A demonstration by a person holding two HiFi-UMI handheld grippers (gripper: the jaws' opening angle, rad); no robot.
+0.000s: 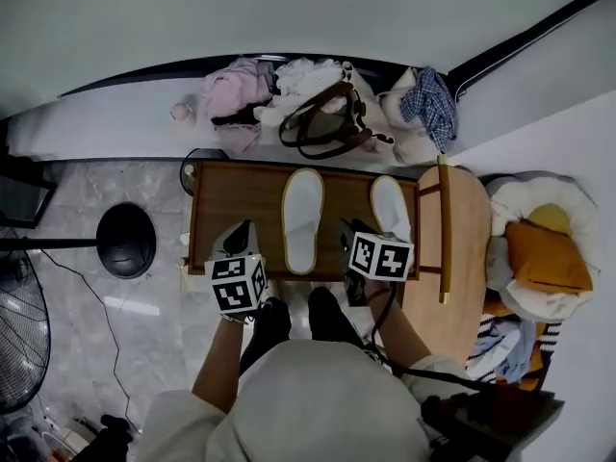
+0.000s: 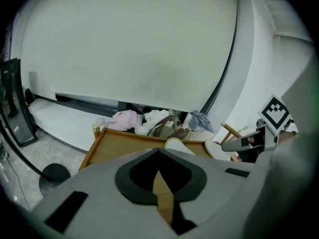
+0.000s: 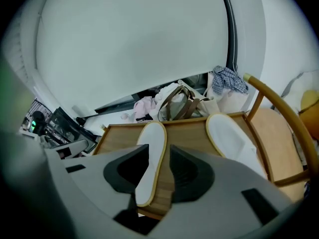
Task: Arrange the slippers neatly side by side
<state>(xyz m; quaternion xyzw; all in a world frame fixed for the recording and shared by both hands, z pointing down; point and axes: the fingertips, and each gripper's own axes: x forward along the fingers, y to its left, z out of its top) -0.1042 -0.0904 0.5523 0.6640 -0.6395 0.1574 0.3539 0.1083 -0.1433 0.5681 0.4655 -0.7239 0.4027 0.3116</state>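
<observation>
Two white slippers with tan edging lie sole-up on a low wooden table (image 1: 236, 195). The left slipper (image 1: 302, 219) points away from me at mid-table. The right slipper (image 1: 391, 210) lies near the table's right rim, apart from the first and slightly angled. My right gripper (image 1: 348, 241) hovers at the front edge between them, jaws open. In the right gripper view the left slipper's (image 3: 154, 133) heel end shows through the gap of the right gripper (image 3: 158, 148), untouched. My left gripper (image 1: 239, 243) hangs over the table's front left. The left gripper (image 2: 159, 151) is shut and empty.
Behind the table lie a brown handbag (image 1: 327, 123), pink clothing (image 1: 236, 89) and a plaid cloth (image 1: 433, 99). A wooden chair (image 1: 452, 239) stands against the table's right side, with a cushioned bed (image 1: 544, 253) beyond it. A black round base (image 1: 125, 239) sits on the floor at the left.
</observation>
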